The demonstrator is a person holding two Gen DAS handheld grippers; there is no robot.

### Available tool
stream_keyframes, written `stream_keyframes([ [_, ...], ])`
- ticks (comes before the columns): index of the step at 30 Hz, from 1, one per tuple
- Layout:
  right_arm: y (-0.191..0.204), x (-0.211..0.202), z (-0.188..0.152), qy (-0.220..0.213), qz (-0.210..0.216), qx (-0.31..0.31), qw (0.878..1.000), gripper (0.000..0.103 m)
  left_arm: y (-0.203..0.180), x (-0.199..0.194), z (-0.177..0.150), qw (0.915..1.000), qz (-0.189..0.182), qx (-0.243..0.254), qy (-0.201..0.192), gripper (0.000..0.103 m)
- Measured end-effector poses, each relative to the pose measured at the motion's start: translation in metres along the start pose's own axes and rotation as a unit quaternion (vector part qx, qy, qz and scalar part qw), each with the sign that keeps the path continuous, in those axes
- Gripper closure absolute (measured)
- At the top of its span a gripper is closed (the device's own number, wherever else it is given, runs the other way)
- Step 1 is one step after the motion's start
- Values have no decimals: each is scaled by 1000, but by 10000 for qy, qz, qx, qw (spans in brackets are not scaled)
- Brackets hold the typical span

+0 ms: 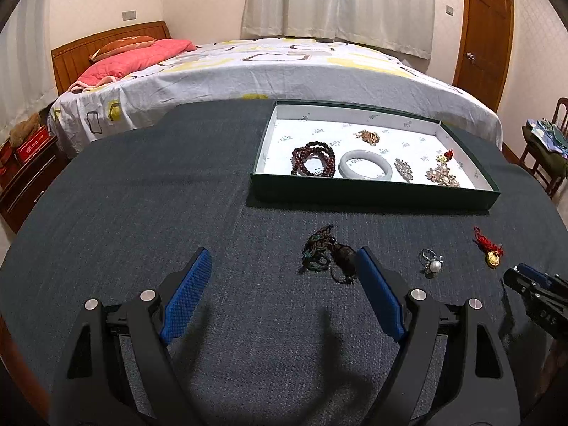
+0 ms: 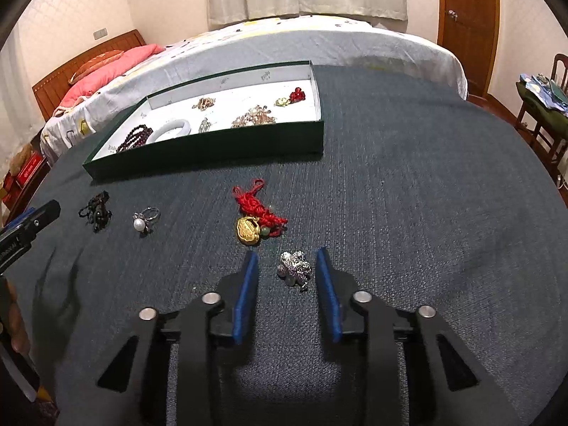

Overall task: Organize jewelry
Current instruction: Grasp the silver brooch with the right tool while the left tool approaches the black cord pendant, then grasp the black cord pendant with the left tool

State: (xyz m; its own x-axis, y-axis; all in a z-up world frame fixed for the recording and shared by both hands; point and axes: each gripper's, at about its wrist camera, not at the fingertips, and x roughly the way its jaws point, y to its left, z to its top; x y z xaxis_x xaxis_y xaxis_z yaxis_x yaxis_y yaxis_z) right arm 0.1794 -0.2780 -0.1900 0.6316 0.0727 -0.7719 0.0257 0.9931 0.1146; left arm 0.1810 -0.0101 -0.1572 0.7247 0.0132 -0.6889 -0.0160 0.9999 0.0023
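- Bedroom setting: a bed (image 1: pixel 269 67) with a patterned sheet sits behind a dark fabric-covered bench (image 1: pixel 142 195), curtains and a wooden door beyond.
- Right tool (image 2: pixel 287 266): its blue pads stand on either side of a silver rhinestone brooch (image 2: pixel 294 270) with a narrow gap on each side; they bracket the piece but do not visibly press it, so I read the tool as narrowed around it and not yet pinching.
- That brooch lies straight ahead between the pads, resting on the bench, roughly as wide as it is long, so no axis needs favouring; closing further looks like all the grasp calls for.
- Just beyond the right tool's tips lies a red knotted cord with a gold charm (image 2: pixel 254 218), near enough to be nudged if the tool slides forward.
- Left tool (image 1: pixel 280 266): pads spread wide and empty, pointing down at the bench.
- A dark tasselled cord ornament (image 1: pixel 328 255) lies just beside its right-hand pad, off the centre line, so this tool would need to shift that way.
- A pearl ring (image 1: pixel 432 264) sits between the two tools.
- Farther ahead of both, the green jewellery tray (image 1: pixel 372 197) already holds a dark red bead bracelet (image 1: pixel 314 158), a pale bangle (image 1: pixel 365 168) and several brooches.
- The right hand is clearly the nearer to a pickup.
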Motion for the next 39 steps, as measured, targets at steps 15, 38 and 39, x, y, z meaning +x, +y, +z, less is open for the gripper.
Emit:
stream_keyframes([
  [15, -3, -2, 1, -59, 41, 63, 10000, 89, -8, 6, -2, 9999, -102, 47, 81, 22],
  [38, -12, -3, 3, -102, 161, 199, 9996, 91, -30, 54, 0, 9971, -289, 124, 691, 44],
  [39, -13, -3, 3, -101, 171, 207, 9996, 91, -28, 55, -1, 9970, -286, 90, 716, 44],
])
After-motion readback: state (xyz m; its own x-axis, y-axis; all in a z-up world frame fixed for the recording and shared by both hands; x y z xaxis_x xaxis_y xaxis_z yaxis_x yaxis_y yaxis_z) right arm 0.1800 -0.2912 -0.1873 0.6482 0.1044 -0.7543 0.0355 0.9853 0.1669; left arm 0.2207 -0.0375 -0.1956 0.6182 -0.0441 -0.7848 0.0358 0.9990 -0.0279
